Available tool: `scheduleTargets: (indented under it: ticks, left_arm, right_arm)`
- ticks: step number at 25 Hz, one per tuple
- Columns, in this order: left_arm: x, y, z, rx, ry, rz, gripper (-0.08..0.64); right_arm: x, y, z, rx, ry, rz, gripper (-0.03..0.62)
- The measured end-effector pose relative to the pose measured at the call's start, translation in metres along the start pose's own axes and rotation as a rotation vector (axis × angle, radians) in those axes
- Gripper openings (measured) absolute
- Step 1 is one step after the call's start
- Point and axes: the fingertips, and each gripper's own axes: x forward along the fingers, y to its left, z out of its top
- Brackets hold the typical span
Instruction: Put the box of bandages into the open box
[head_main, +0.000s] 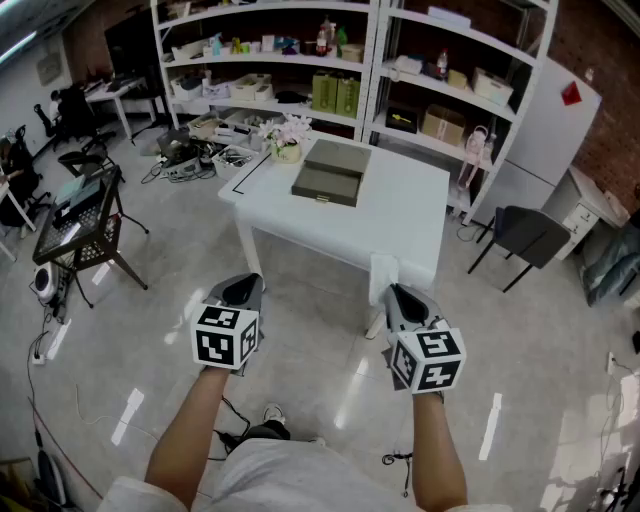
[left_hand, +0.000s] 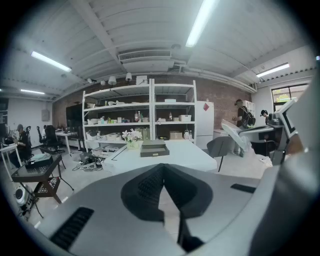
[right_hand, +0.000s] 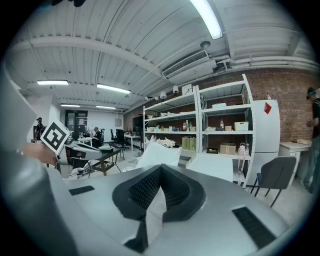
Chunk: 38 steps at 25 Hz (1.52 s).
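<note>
A flat grey open box lies on the white table ahead of me, its lid folded back toward the shelves. The left gripper view shows the same open box on the table, some way off. No box of bandages can be made out in any view. My left gripper and right gripper hover over the floor short of the table's near edge. Both are shut with nothing held. The left gripper points at the table; the right gripper points at its near corner.
A pot of pale flowers stands beside the open box. Stocked shelves and a white fridge line the back. A dark chair is at the right, a black cart and cables at the left.
</note>
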Motion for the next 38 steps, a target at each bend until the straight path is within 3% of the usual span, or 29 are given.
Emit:
scheduleTargets:
  ticks: [12, 25, 38]
  left_arm:
    - [0.049, 0.019, 0.008, 0.026, -0.012, -0.042, 0.003]
    - [0.152, 0.093, 0.033, 0.031, 0.007, -0.121, 0.003]
    - [0.213, 0.144, 0.046, 0.028, 0.019, -0.204, 0.003]
  right_arm:
    - [0.038, -0.007, -0.005, 0.001, 0.028, -0.025, 0.005]
    - [0.152, -0.011, 0.014, 0.015, 0.073, -0.075, 0.005]
    - [0.227, -0.008, 0.035, 0.016, 0.087, -0.134, 0.005]
